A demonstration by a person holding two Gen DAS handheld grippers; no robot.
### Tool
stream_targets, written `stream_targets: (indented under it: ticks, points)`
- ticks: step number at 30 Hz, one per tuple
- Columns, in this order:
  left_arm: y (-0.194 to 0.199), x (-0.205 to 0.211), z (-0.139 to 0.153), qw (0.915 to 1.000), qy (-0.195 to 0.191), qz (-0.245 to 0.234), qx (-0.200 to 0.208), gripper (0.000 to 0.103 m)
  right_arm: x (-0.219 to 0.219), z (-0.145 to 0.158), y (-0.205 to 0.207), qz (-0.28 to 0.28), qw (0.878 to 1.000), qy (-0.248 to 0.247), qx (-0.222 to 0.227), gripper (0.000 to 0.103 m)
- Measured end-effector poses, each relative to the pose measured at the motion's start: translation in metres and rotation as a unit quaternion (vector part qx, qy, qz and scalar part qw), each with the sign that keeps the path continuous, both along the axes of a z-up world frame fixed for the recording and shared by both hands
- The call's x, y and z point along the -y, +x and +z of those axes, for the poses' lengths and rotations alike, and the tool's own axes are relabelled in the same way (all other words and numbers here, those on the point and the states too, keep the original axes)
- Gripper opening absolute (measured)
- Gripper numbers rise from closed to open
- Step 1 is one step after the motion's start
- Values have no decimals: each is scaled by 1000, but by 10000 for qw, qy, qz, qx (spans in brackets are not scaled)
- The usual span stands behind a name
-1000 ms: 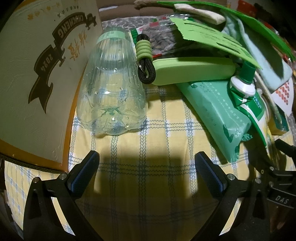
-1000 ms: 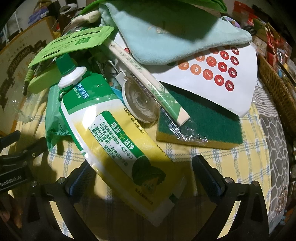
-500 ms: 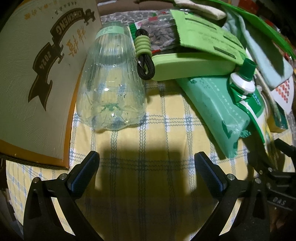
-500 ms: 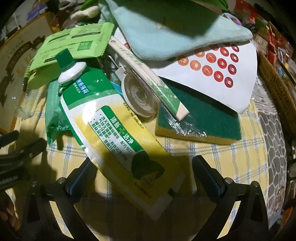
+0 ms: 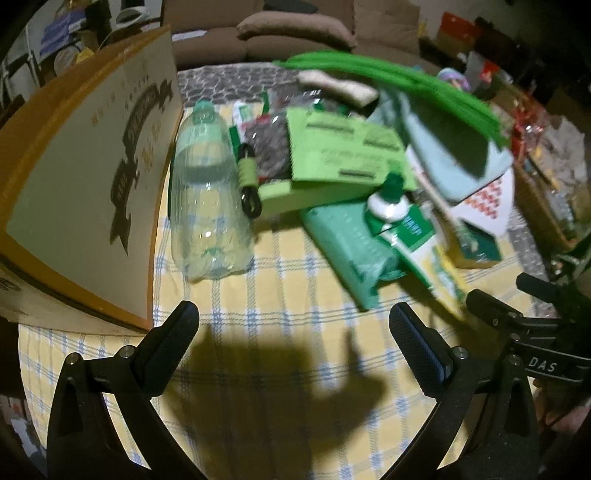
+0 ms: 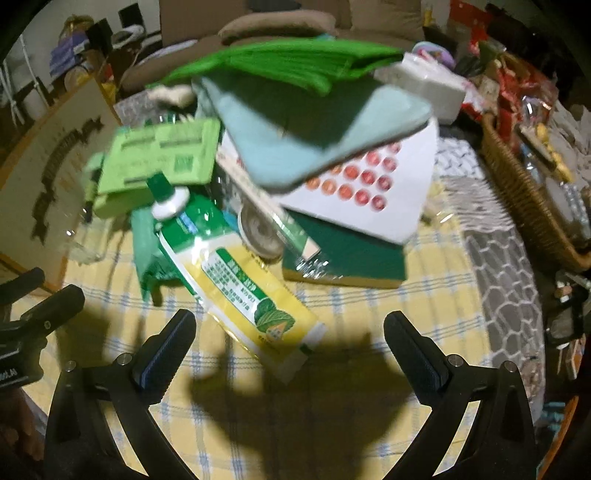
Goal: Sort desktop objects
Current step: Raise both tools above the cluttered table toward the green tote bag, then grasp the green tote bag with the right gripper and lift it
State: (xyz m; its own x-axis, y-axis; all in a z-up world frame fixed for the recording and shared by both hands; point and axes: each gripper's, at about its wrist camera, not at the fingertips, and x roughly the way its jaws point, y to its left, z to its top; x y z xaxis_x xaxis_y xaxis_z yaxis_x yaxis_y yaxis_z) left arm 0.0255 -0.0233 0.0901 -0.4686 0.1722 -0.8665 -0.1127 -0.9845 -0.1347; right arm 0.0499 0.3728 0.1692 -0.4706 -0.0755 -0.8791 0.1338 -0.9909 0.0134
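Note:
A pile of desktop objects lies on a yellow checked cloth (image 5: 280,295). A clear plastic bottle (image 5: 207,206) lies at the left, its base toward me. Beside it are a green case (image 5: 295,192), a green wipes pack (image 5: 351,247) and a green-and-yellow refill pouch (image 6: 243,284) with a white cap. A light blue cloth (image 6: 314,136), a white dotted sheet (image 6: 369,184) and a green sponge (image 6: 351,258) lie at the right. My left gripper (image 5: 293,325) is open and empty, short of the bottle. My right gripper (image 6: 290,332) is open and empty, just short of the pouch's lower end.
A large cardboard box (image 5: 85,184) stands at the left edge of the cloth. A wicker basket (image 6: 532,206) full of items stands at the right on a grey patterned mat (image 6: 502,295). A sofa (image 5: 295,33) is behind the table.
Both grippers have pulled back and up from the pile, so more of the table and room shows. The objects have not moved. Both grippers stay open.

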Motion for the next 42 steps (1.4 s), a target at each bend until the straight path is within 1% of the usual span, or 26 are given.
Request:
stream_targets:
  ticks: [1,2,3,4,5,6,9,10,14,16,18,23,26,29,30,31,32,35,38,42]
  points:
    - [1,2,7,10000,58,-18,-21,103,-2,5,1,1,10000,4,-44,103]
    - [-14,4,4,10000,79,-26,-22,103,-4,11,-1,8,10000,9,-69,103]
    - [-27,1,9,9999,101,-50,-11,103,-4,19,1,12,9999,31,-107,103]
    - [-22,1,7,9999,106,-78,-7,103,-4,25,1,17,9999,50,-143,103]
    - [-29,-8,15,9999,85,-87,-7,103,-8,29,1,21,9998,51,-168,103]
    - [-25,-10,20,9999,63,-100,-26,103,-10,35,0,14,9998,18,-197,103]
    - [-28,-11,33,9997,80,-177,-176,103,-13,46,-3,10,9996,-97,-263,103]
    - [-29,-11,33,9995,92,-185,-218,103,-16,50,-4,21,9994,-159,-293,103]
    - [-30,-12,54,9989,136,-276,-364,103,-21,67,-6,-22,9987,-293,-411,103]
    - [-33,-13,61,9987,198,-283,-379,103,-28,78,-10,-78,9979,-423,-488,103]
    - [-44,-12,68,9984,270,-273,-411,103,-37,87,-16,-152,9965,-609,-552,103]
    - [-67,-18,73,9978,446,-305,-376,103,-57,99,-36,-394,9927,-985,-580,103]
    - [-81,-25,72,9973,528,-365,-359,103,-69,103,-52,-544,9879,-1348,-540,103]
    - [-92,-34,70,9970,539,-422,-353,103,-83,106,-68,-714,9802,-1754,-573,103]
    - [-95,-36,70,9970,534,-437,-358,103,-88,107,-74,-778,9769,-1907,-578,103]
    - [-98,-39,70,9969,522,-462,-365,103,-95,108,-82,-880,9709,-2153,-571,103]
    - [-101,-43,71,9968,511,-491,-382,103,-99,108,-86,-916,9677,-2278,-570,103]
    - [-110,-51,72,9959,546,-588,-407,103,-116,105,-110,-1200,9527,-2745,-515,103]
    - [-118,-56,72,9954,577,-659,-395,103,-127,101,-129,-1377,9425,-3006,-486,102]
    - [-128,-63,73,9948,566,-726,-439,103,-131,93,-147,-1406,9404,-3060,-477,99]
